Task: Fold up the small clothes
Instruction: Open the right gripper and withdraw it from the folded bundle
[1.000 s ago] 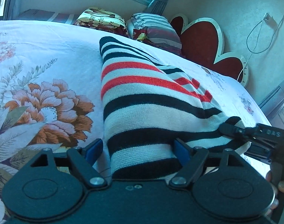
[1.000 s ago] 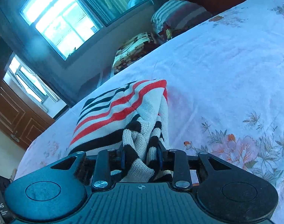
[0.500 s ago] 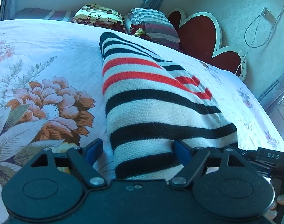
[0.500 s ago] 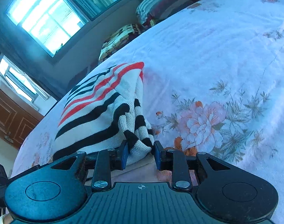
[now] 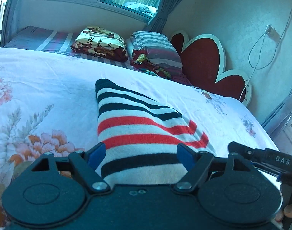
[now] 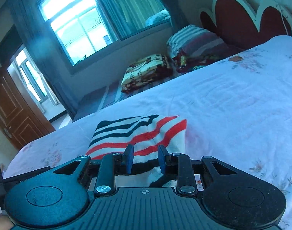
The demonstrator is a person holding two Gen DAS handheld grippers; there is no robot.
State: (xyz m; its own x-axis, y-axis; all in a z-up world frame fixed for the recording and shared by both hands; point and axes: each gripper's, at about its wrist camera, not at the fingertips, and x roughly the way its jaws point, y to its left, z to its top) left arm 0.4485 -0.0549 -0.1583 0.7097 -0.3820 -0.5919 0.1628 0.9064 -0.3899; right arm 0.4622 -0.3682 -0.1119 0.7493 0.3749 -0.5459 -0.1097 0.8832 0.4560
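Observation:
A folded knit garment with black, red and white stripes (image 5: 138,126) lies on the floral bedsheet (image 5: 40,88). My left gripper (image 5: 141,154) is wide open, its blue fingertips (image 5: 96,152) apart over the garment's near end. The garment also shows in the right wrist view (image 6: 144,134). My right gripper (image 6: 146,158) is open with a narrower gap, its blue pads (image 6: 129,158) standing just over the garment's near edge and holding nothing. The right gripper's black body (image 5: 268,161) shows at the left view's right edge.
Folded blankets (image 5: 100,42) and a striped pillow (image 5: 155,49) lie at the head of the bed before a red headboard (image 5: 203,57). A window (image 6: 100,23) and a wooden door (image 6: 9,107) are beyond. A white cable (image 5: 265,48) hangs on the wall.
My right gripper has let go of the garment's bunched edge and opened. The garment now lies flat and folded. Both grippers have moved forward over its near end.

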